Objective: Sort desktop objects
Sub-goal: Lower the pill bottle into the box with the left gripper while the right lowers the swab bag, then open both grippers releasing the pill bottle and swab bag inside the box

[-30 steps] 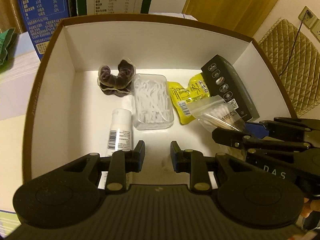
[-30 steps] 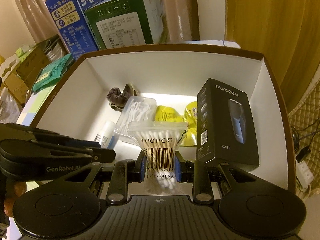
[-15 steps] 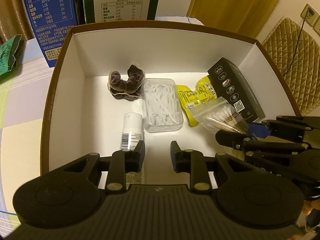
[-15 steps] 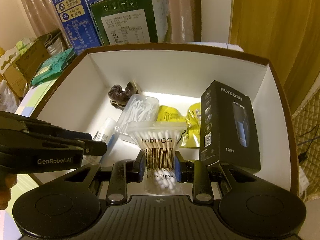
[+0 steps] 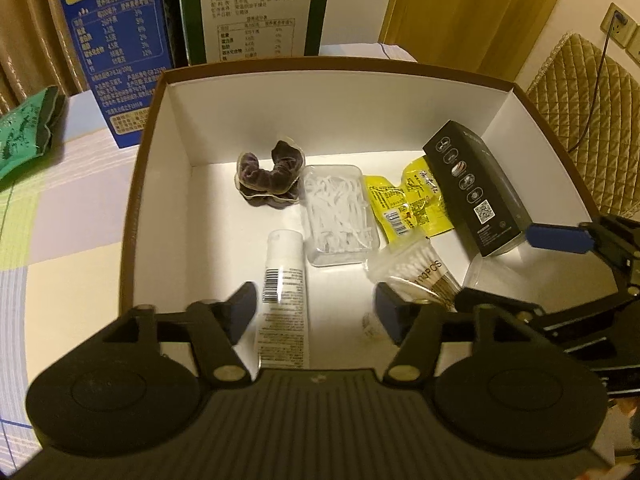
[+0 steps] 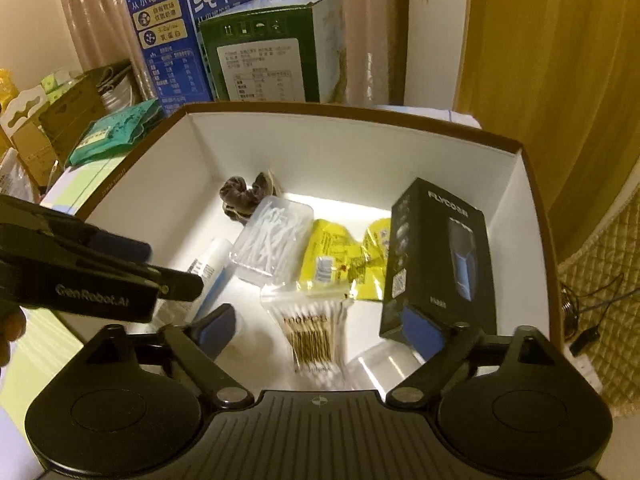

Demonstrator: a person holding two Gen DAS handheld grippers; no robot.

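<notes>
Both grippers hang over the white box [image 5: 360,120] with jaws spread wide and nothing between the fingers. From the left gripper [image 5: 316,312], a white tube [image 5: 284,288] lies just ahead between its jaws; past that, a dark scrunchie [image 5: 268,176], then a clear floss case [image 5: 340,212]. Ahead of the right gripper [image 6: 316,328], the swab bag [image 6: 316,332] lies loose on the box floor between the parted jaws. Beyond it sit yellow packets [image 6: 336,256]. The black carton [image 6: 440,264] leans by the right jaw.

Cotton swab bag [image 6: 316,334] blurred; tube [image 5: 283,300] bottom hidden.
</notes>
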